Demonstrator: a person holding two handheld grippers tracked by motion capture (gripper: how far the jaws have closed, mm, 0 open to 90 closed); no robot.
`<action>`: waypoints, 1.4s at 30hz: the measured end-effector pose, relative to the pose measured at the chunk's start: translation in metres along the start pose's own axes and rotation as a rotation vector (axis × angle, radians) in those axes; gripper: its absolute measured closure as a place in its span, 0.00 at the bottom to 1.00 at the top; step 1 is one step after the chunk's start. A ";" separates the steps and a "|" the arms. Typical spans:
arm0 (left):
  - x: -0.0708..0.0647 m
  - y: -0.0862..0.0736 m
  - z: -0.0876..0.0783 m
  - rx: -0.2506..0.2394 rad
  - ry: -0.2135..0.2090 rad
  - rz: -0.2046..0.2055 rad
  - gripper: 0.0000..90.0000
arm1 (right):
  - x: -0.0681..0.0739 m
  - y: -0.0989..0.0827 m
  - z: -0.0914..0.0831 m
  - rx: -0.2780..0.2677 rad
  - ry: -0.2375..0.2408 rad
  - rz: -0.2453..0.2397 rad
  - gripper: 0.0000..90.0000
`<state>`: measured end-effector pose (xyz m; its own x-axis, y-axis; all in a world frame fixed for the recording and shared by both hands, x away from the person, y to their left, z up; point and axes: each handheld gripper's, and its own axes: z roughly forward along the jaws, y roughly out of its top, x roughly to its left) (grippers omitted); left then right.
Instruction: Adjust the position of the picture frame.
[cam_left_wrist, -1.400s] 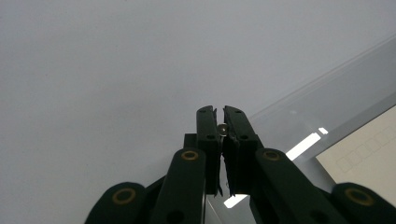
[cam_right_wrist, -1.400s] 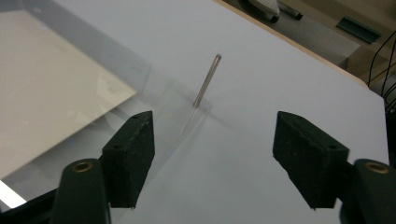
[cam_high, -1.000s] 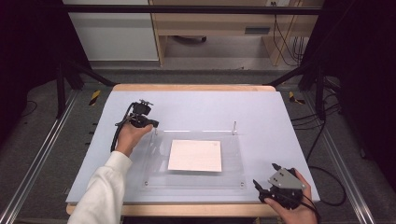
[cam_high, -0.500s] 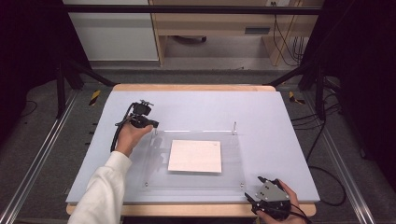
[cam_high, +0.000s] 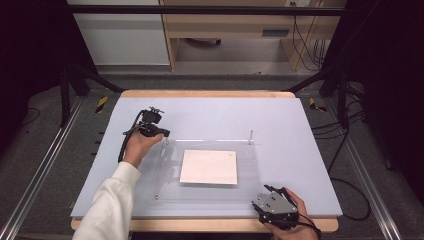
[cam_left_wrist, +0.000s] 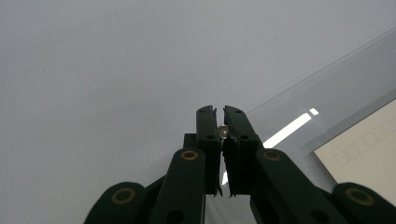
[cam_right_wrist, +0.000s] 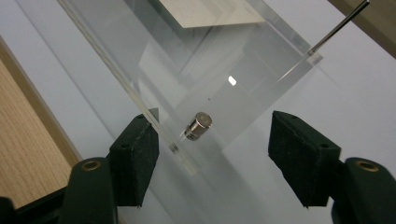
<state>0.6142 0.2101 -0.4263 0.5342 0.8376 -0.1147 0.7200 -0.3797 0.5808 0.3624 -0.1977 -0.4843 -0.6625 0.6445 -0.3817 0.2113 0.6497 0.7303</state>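
Left gripper (cam_high: 162, 134) sat at the far-left corner of the clear plate (cam_high: 250, 170), jaws clamped on a small metal pin (cam_left_wrist: 223, 132); in the left gripper view the pin showed as a bright tip pinched between the pads. Plate lay flat on the blue mat (cam_high: 210, 115), with a paper sheet (cam_high: 209, 166) under its middle. A thin pin (cam_high: 250, 136) stood upright at the plate's far-right corner.

Right gripper (cam_high: 272, 190) was at the near-right corner, jaws fairly wide, just been closing in. In the right gripper view a short metal stud (cam_right_wrist: 198, 126) stood on that corner between the pads (cam_right_wrist: 135, 156), pads well apart from it on both sides, nothing gripped. Table's wood edge (cam_high: 200, 225) ran just beside the right hand (cam_high: 295, 222).
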 end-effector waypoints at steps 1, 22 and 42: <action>0.000 0.000 0.000 0.000 -0.003 -0.001 0.94 | 0.001 0.001 -0.001 -0.006 -0.001 -0.007 0.42; 0.002 0.000 0.001 -0.012 -0.007 -0.005 0.94 | -0.006 0.014 -0.013 -0.072 -0.001 -0.068 0.54; -0.003 -0.023 -0.038 -0.225 0.080 0.073 0.56 | -0.013 0.026 -0.020 -0.070 -0.005 -0.060 0.57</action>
<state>0.5797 0.2315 -0.4087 0.5380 0.8429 -0.0074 0.5596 -0.3507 0.7509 0.3616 -0.1975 -0.4492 -0.6689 0.6075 -0.4284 0.1204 0.6572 0.7440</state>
